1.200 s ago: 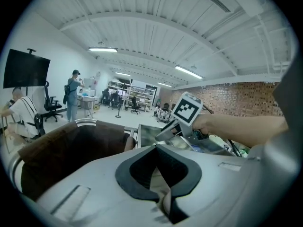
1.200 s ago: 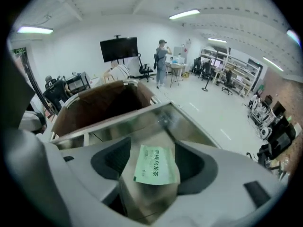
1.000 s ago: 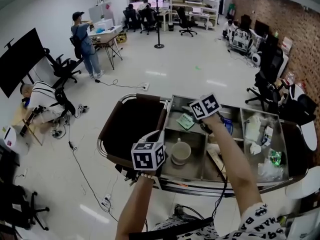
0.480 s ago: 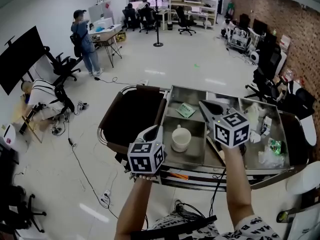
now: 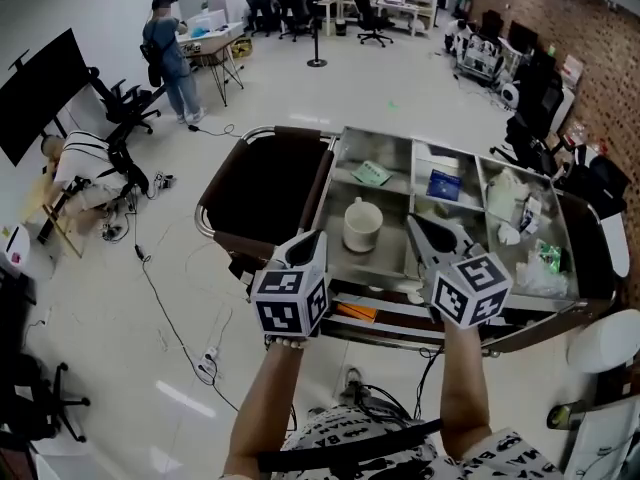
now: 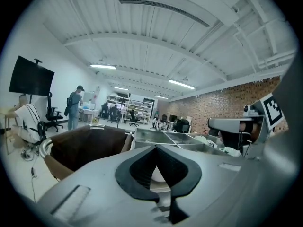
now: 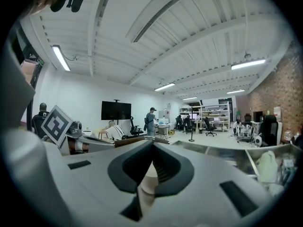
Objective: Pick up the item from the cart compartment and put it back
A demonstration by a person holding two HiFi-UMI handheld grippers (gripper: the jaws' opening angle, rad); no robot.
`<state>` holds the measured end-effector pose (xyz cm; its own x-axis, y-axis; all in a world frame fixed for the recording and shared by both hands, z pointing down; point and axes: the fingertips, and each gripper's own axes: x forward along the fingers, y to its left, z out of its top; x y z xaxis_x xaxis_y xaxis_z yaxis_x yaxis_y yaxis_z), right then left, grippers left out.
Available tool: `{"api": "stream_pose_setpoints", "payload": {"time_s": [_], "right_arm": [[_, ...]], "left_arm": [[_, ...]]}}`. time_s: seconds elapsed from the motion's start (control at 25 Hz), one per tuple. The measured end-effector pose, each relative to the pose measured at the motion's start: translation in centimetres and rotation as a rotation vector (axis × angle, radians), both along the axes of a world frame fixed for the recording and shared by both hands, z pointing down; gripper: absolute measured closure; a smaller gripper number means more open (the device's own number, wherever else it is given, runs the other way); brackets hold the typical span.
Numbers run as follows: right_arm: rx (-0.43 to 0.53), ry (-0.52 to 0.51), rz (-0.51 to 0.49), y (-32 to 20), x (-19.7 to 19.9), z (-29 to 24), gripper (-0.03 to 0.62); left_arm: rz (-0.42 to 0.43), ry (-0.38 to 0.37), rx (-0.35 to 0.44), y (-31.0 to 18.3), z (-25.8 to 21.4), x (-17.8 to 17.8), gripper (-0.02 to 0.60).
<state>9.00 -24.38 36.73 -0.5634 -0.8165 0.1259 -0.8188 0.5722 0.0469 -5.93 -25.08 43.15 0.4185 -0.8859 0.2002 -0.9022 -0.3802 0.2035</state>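
The steel cart [image 5: 470,320] has several open compartments. A white cup [image 5: 362,224] stands in the near-left one, a green packet [image 5: 371,173] lies in the one behind it, and a blue packet [image 5: 443,184] lies in the back middle one. My left gripper [image 5: 313,236] hovers over the cart's front-left edge, shut and empty, with the cup just ahead of it. My right gripper [image 5: 412,220] is held above the cart's front rail, shut with nothing in it. The left gripper view shows the tips [image 6: 155,146] met; the right gripper view shows the same [image 7: 152,143].
A dark brown bag [image 5: 265,196] hangs at the cart's left end. White bottles and bags [image 5: 515,208] fill the right compartments. A cable [image 5: 160,298] runs over the floor at left. A person [image 5: 170,58] stands far back by desks and chairs.
My right gripper has pulled back out of the cart's compartments toward me and its jaws have shut. The left gripper stays by the cart's front-left edge.
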Motion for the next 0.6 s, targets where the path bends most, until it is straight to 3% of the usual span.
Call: {"api": "stream_pose_setpoints", "payload": {"time_s": [0.28, 0.6], "right_arm": [[-0.060, -0.059, -0.011, 4.8, -1.1, 3.3, 0.585], [-0.071, -0.067, 0.017, 7.0, -1.3, 4.3, 0.583]], "left_arm": [[0.023, 0.006, -0.011, 4.0, 0.7, 0.8, 0.581], [0.055, 0.001, -0.020, 5.9, 1.7, 1.7, 0.581]]}}
